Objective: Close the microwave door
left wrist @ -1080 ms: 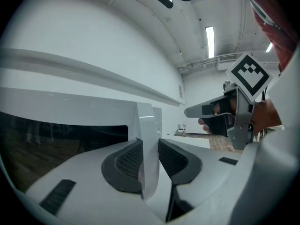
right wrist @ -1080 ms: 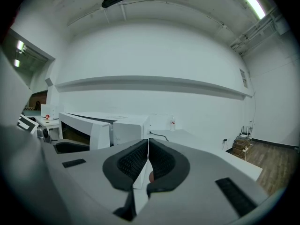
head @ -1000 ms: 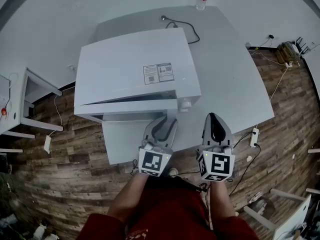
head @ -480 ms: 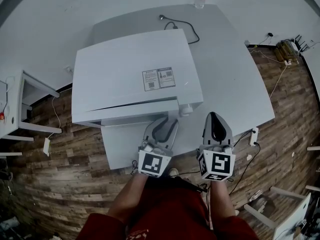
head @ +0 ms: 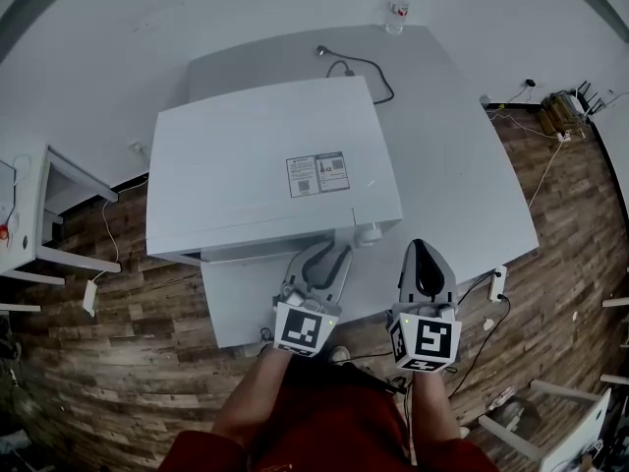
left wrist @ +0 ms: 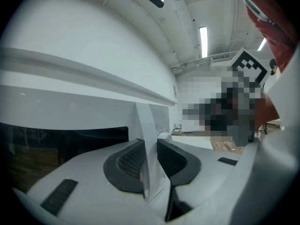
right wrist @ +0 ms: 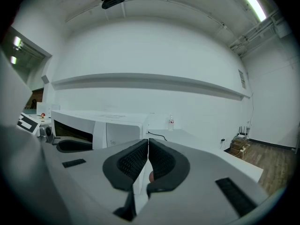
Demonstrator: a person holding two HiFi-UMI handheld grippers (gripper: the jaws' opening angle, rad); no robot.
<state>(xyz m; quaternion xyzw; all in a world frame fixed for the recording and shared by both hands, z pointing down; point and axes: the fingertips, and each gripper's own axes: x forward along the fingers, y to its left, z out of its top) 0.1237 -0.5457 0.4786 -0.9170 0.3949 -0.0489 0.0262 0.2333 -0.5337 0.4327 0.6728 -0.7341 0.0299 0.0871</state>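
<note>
step: microwave door (left wrist: 70,107) nearly shut | left gripper (head: 329,261) jaws just closing, pinching its edge | right gripper (head: 423,250) pressed together, idle | next: push flush, release

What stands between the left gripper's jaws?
The edge of the microwave door; the left gripper has just been closing its jaws onto it. The left gripper view shows this.

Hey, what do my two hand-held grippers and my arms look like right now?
The left hand-held gripper and right hand-held gripper are both light grey plastic, with rounded jaws lined by dark ribbed pads. Each carries a cube with black-and-white square markers. You wear a red top, and no sleeves cover the forearms.
</note>
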